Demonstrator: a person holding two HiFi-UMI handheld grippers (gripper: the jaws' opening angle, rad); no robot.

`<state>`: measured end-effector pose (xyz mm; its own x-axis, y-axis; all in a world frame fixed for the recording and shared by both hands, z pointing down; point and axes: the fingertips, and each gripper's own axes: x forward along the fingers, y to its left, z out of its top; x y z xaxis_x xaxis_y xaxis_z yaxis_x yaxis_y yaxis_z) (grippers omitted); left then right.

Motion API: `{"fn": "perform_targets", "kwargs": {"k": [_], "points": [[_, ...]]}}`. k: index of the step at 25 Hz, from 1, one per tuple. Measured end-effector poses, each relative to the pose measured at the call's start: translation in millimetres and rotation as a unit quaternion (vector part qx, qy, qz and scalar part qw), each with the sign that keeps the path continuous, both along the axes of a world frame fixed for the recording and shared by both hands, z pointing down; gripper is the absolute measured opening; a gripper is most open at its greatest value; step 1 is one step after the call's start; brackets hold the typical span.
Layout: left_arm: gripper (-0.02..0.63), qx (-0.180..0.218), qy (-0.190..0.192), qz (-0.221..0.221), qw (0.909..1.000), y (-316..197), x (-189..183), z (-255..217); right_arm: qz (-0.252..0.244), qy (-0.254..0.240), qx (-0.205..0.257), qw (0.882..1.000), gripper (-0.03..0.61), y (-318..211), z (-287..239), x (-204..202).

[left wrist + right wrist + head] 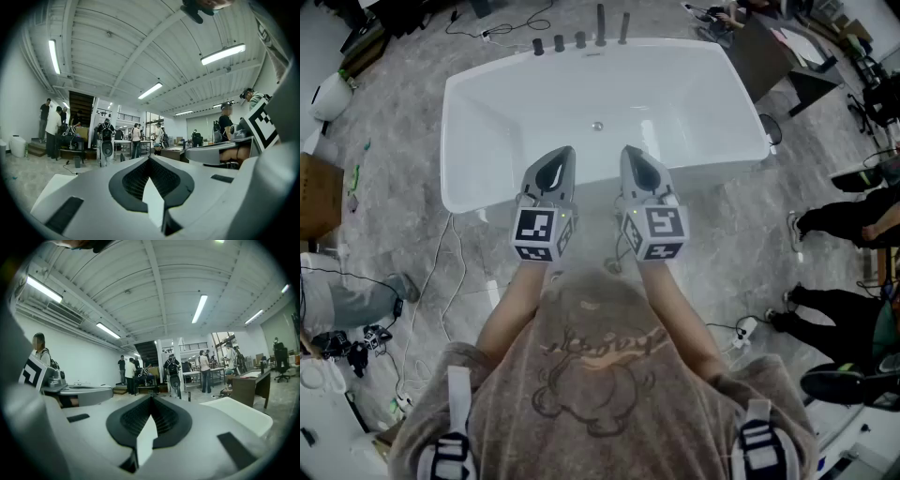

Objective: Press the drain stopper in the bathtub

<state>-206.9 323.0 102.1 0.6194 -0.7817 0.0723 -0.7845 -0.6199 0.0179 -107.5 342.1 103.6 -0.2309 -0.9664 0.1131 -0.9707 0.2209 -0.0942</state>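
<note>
Here, the left tool (pixel 563 153) and right tool (pixel 629 152) hang side by side over the white bathtub's (pixel 484 120) near rim, each with jaws pressed together, holding nothing. The drain stopper (pixel 597 126) sits mid-floor in the tub, well apart from both.

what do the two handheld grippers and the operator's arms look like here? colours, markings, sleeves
The left gripper and right gripper match: light-grey shells tapering to a tip, each with a black teardrop-shaped ribbed inset. Each has a rear cube with black-and-white square markers. No cables show on either. The person wears a grey-brown short-sleeved T-shirt with a faded print; the forearms are uncovered.
</note>
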Motion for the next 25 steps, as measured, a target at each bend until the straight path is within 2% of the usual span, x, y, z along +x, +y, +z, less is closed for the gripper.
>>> {"fn": "perform_targets", "kwargs": {"k": [9,25], "points": [[0.005,-0.001,-0.004,-0.003,1.0,-7.5,5.4,-1.1,-0.006,-0.003,-0.003,1.0,-0.003,-9.6,2.1,2.2],[0.005,-0.002,-0.004,-0.035,0.9994,-35.9,56.0,1.8,-0.063,-0.004,0.004,0.998,-0.003,-41.6,4.0,69.6]]}}
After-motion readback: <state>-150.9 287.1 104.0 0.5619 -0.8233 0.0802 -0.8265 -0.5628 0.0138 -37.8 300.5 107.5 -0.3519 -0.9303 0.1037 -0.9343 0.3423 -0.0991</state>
